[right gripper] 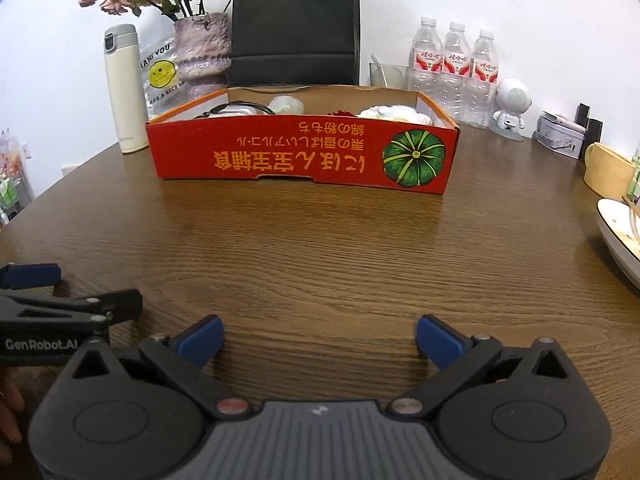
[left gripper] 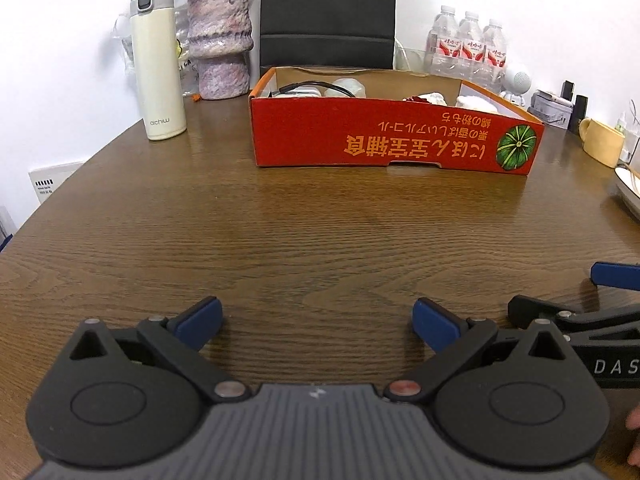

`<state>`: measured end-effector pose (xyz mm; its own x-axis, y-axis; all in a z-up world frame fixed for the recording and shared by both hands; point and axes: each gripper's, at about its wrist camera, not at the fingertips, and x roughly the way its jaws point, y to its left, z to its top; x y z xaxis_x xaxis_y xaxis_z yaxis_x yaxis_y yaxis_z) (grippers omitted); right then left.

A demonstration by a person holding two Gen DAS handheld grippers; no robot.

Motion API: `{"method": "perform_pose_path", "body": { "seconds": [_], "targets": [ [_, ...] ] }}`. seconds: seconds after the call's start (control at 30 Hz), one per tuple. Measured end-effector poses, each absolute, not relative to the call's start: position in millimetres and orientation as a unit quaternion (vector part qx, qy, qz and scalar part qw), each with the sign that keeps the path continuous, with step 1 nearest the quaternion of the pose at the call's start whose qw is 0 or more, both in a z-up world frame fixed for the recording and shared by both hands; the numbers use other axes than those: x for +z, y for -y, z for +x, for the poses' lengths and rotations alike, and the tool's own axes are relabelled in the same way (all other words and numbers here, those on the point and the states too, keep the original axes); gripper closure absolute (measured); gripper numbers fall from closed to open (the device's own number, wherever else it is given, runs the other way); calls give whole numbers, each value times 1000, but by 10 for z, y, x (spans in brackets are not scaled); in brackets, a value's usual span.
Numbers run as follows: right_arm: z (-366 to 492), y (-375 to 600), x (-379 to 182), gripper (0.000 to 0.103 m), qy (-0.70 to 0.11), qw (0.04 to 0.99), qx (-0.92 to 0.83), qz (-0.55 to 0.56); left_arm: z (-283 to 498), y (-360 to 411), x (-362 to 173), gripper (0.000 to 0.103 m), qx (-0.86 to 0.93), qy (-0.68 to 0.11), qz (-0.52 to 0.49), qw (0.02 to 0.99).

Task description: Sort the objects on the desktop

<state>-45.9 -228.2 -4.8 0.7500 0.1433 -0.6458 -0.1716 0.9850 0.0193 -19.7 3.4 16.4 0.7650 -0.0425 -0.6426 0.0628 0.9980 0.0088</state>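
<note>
A red cardboard box with a green pumpkin print stands on the brown wooden table, far from both grippers. Inside it lie a black cable on a white item, white crumpled things and a small red thing. My left gripper is open and empty, low over the table's near side. My right gripper is open and empty beside it; it also shows at the right edge of the left wrist view.
A cream thermos, a purple vase with dried flowers and a black bag stand behind the box. Three water bottles, a white robot figure, a yellow mug and a white dish are at the right.
</note>
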Motion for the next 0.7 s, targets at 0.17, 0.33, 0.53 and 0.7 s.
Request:
{"method": "perform_pose_path", "body": {
  "seconds": [0.17,0.33,0.53,0.7],
  "targets": [
    [-460,2281,-47,0,-344,935,84,-20,-199,-30,160,0,-28,-342,15,939],
    [-450,2274,-46,0,-344,936,78,-17,-188,-26,165,0,-24,-342,15,939],
    [-427,2276,-46,0,-344,936,70,-13,-174,-38,163,0,-22,-342,13,939],
    [-408,2281,-46,0,-344,936,67,-12,-166,-44,167,0,-23,-342,13,939]
  ]
}}
